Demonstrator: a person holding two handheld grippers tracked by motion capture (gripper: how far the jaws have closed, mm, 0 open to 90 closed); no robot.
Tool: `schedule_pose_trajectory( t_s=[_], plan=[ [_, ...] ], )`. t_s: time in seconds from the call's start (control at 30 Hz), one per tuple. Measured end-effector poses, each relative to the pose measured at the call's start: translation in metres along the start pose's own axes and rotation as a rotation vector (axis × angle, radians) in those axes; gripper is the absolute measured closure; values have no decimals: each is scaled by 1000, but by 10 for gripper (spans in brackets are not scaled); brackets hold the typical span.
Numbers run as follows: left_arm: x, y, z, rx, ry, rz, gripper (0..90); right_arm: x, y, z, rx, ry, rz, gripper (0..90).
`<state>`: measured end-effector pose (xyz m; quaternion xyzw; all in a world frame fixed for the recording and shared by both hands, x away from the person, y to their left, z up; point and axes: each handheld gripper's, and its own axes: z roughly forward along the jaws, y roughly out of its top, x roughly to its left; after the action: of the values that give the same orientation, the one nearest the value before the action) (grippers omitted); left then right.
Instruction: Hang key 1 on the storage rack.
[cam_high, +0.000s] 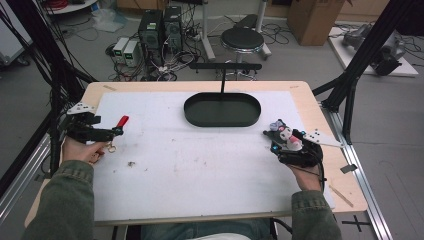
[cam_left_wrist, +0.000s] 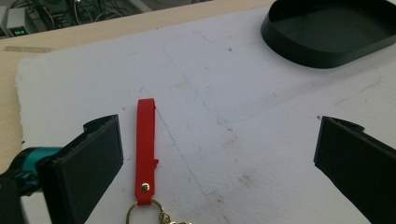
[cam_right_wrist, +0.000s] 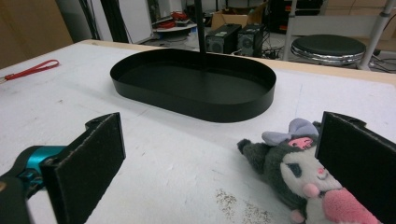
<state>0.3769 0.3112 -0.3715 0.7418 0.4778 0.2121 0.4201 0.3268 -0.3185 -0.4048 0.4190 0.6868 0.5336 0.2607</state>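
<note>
A red strap keychain (cam_left_wrist: 145, 149) with a gold ring (cam_left_wrist: 140, 212) lies flat on the white mat (cam_high: 200, 160). My left gripper (cam_left_wrist: 219, 135) stands open over it, the strap close to the left jaw. In the high view that left gripper (cam_high: 116, 132) is at the mat's left side, with the strap's red end (cam_high: 122, 120) poking out beyond it. A grey, white and pink plush toy (cam_right_wrist: 303, 172) lies on the mat against the right jaw of my open right gripper (cam_right_wrist: 219, 135). From above, the plush (cam_high: 285, 135) sits under the right gripper (cam_high: 286, 131).
A black oval tray (cam_high: 222, 124) with an upright post and crossbar (cam_high: 225, 66) stands at the mat's far middle. Black frame struts (cam_high: 350, 85) flank the table. A stool (cam_high: 242, 39), computers (cam_high: 160, 27) and a cardboard box (cam_high: 315, 17) stand on the floor behind.
</note>
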Motion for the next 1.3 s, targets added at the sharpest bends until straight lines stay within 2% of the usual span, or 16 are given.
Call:
schedule_pose_trajectory(
  t_s=[0.07,0.17,0.33,0.4,0.53,0.73,0.8,1.1,1.23,1.3],
  plan=[
    [1,5,4,23,-5,12,18,0,0,0,2,-1,1,4],
    [2,8,9,30,-12,10,18,0,0,0,2,-3,-2,4],
    [11,6,17,55,-31,-22,18,0,-1,-1,3,-6,-1,4],
    [19,4,26,84,-32,-36,18,0,-1,0,4,-6,-1,4],
    [27,5,37,136,-27,-39,18,1,-1,0,10,-6,-7,5],
    [35,8,48,137,-26,-54,18,1,-1,-1,10,-14,-9,5],
    [41,9,58,172,-29,-63,18,1,-1,0,12,-16,-13,4],
    [51,19,81,291,9,-20,25,2,-1,-1,15,-17,-17,5],
    [55,20,85,312,8,-30,51,2,-1,-2,16,-20,-21,4],
    [55,17,92,356,8,-32,61,1,-2,-4,14,-21,-20,4]
  ],
)
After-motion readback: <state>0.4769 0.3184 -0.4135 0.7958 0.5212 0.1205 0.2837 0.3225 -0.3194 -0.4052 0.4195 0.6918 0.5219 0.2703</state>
